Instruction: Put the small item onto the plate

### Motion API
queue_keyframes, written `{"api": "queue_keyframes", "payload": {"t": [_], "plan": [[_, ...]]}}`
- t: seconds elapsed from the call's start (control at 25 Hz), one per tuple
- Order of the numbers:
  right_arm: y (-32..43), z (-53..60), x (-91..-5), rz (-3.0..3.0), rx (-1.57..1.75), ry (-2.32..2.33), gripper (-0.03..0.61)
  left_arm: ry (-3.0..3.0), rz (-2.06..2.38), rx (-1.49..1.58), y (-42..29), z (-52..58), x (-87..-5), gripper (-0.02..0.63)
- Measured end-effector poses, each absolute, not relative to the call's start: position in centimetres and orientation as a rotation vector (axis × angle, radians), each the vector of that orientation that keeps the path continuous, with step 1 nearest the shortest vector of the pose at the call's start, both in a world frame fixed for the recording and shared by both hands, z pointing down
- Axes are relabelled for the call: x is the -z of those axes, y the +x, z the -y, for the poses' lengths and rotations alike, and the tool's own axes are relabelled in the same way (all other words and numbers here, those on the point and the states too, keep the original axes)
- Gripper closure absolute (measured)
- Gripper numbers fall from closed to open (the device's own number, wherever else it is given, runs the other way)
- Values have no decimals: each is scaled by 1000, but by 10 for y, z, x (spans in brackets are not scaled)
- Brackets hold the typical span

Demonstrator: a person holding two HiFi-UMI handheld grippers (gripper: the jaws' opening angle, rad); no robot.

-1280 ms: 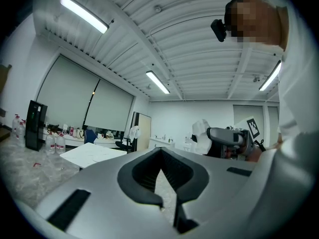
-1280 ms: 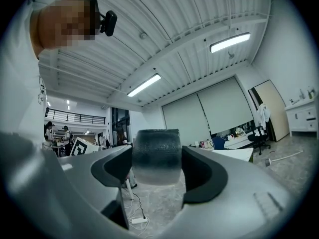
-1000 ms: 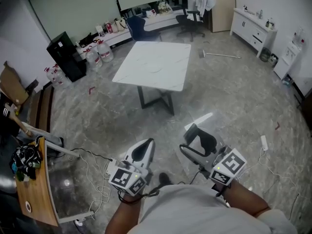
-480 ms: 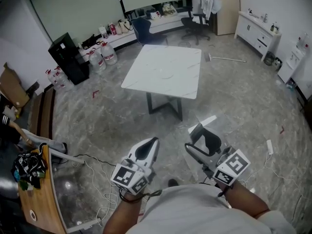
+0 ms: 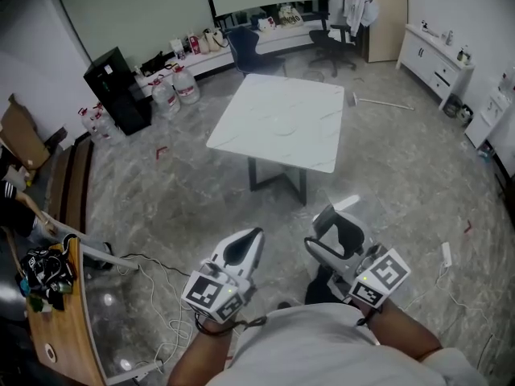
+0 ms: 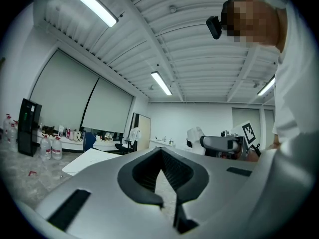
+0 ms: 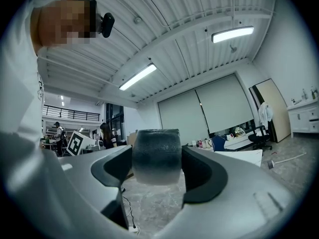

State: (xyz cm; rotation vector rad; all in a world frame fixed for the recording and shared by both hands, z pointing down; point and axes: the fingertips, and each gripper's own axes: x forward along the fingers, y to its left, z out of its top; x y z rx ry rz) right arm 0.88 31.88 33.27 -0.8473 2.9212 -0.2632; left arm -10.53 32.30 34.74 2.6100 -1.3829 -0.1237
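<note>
The white square table (image 5: 310,103) looks closer now. The right gripper (image 5: 323,233) squeezes a small dark round item (image 7: 156,156). The left gripper (image 5: 244,246) is pinched together, holding nothing.

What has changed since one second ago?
The white table now shows nearer and further right in the head view, so the person seems to approach it. Nothing was grasped or released. The right tool still holds the dark small item; the left tool stays shut, empty.

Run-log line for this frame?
left claw: shut, empty | right claw: shut on dark cylinder | white table: ahead across floor | placement: not yet done
</note>
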Motion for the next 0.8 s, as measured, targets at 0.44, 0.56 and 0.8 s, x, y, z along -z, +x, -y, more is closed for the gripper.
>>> {"api": "queue_keyframes", "payload": {"t": [0.44,0.56,0.8], "plan": [[14,-195,-347,-2965,292,-733,276,2541,1479,126,-107,-213,-361,607],[28,-148,-348,-2981,301,-711,276,2524,1505,125,-90,-167,-361,607],[71,-68,-347,-3007,281,-635,276,2497,1545,138,-41,-86,-356,607]]}}
